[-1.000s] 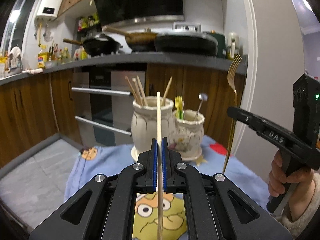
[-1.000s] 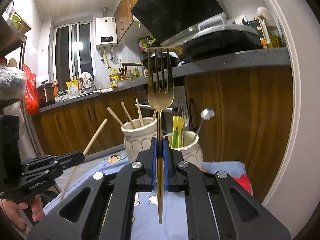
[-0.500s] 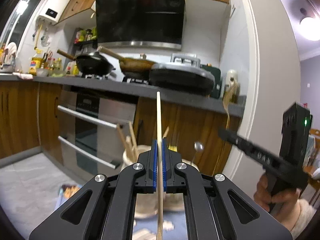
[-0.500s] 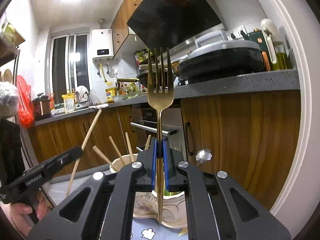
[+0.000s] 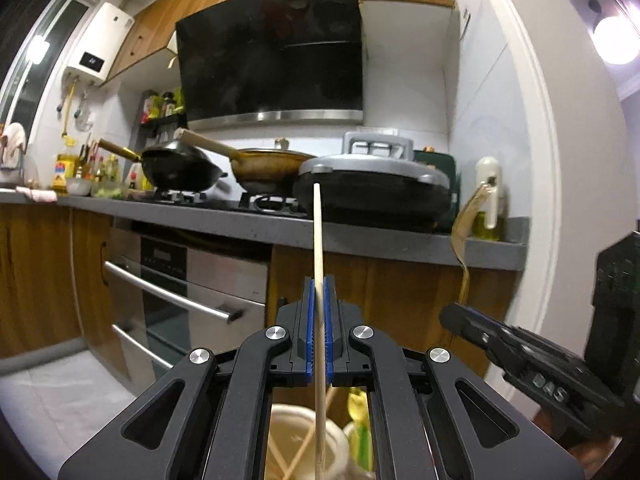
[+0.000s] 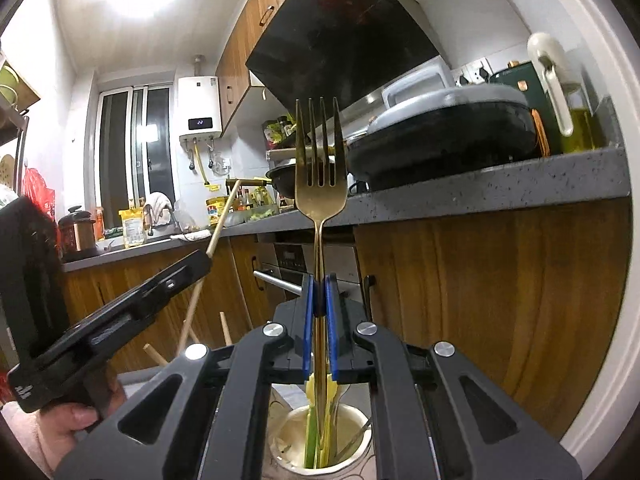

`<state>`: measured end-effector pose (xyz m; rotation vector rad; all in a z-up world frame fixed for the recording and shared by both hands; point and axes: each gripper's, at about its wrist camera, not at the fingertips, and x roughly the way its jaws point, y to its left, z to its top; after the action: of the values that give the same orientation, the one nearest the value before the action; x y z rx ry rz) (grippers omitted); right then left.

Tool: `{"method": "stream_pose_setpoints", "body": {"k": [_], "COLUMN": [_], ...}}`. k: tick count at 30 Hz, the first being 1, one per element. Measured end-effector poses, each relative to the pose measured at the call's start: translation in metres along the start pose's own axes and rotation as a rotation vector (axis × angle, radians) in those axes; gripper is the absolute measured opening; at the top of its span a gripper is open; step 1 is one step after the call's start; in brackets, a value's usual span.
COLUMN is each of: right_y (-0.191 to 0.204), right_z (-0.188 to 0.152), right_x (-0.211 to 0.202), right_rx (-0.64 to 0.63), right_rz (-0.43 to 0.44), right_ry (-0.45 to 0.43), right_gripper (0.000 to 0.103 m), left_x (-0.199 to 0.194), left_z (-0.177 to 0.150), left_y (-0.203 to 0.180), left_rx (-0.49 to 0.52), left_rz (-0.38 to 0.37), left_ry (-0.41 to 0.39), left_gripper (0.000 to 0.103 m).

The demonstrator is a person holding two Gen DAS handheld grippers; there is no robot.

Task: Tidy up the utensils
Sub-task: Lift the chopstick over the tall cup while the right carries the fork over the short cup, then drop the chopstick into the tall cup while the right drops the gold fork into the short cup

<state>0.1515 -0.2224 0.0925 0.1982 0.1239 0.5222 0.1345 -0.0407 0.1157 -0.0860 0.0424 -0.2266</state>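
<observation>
My left gripper (image 5: pixel 318 280) is shut on a wooden chopstick (image 5: pixel 317 236) held upright. Its lower end hangs over the mouth of a cream ceramic holder (image 5: pixel 296 444) that has other chopsticks in it. My right gripper (image 6: pixel 319 280) is shut on a gold fork (image 6: pixel 320 176), tines up. The fork's handle reaches down into a second cream holder (image 6: pixel 320 440) with yellow-green utensils inside. The right gripper (image 5: pixel 456 314) and fork (image 5: pixel 466 220) also show in the left wrist view; the left gripper (image 6: pixel 202 260) and chopstick (image 6: pixel 222 216) show in the right wrist view.
Behind stands a grey kitchen counter (image 5: pixel 400 240) with woks, a lidded pan (image 5: pixel 376 184) and an oil bottle (image 5: pixel 490 200). Wooden cabinets and an oven (image 5: pixel 188 288) are below it. A white door frame (image 5: pixel 560 200) is on the right.
Both grippers have risen and moved over the holders, which dropped from mid-frame to the bottom edge. The cloth below has gone out of view. Both grips are unchanged.
</observation>
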Motion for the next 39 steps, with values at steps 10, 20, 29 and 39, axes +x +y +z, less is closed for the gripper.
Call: {"method": "stream_pose_setpoints", "body": {"k": [10,20,29,39], "right_y": [0.004,0.006,0.019,0.014], "right_z": [-0.027,-0.041,-0.062,-0.068], "right_x": [0.027,0.021,-0.004,-0.012], "right_rx": [-0.036,-0.048,-0.079,-0.074], "right_rz": [-0.027,-0.029,-0.076,-0.07], "right_ry": [0.102,0.221,0.223,0.223], "right_gripper": [0.006,0.006,0.006,0.006], "left_x": [0.02,-0.015,-0.045,-0.058], "left_z": [-0.023,-0.03,-0.056,-0.068], "left_y": [-0.006,-0.007,0.016,0.019], "left_rx": [0.089,0.111,-0.001,-0.02], "left_rz": [0.073,-0.037,-0.024,-0.045], "left_ry": [0.009,0.04,0.076,0.119], "left_gripper": [0.005,0.005,0.005,0.005]}}
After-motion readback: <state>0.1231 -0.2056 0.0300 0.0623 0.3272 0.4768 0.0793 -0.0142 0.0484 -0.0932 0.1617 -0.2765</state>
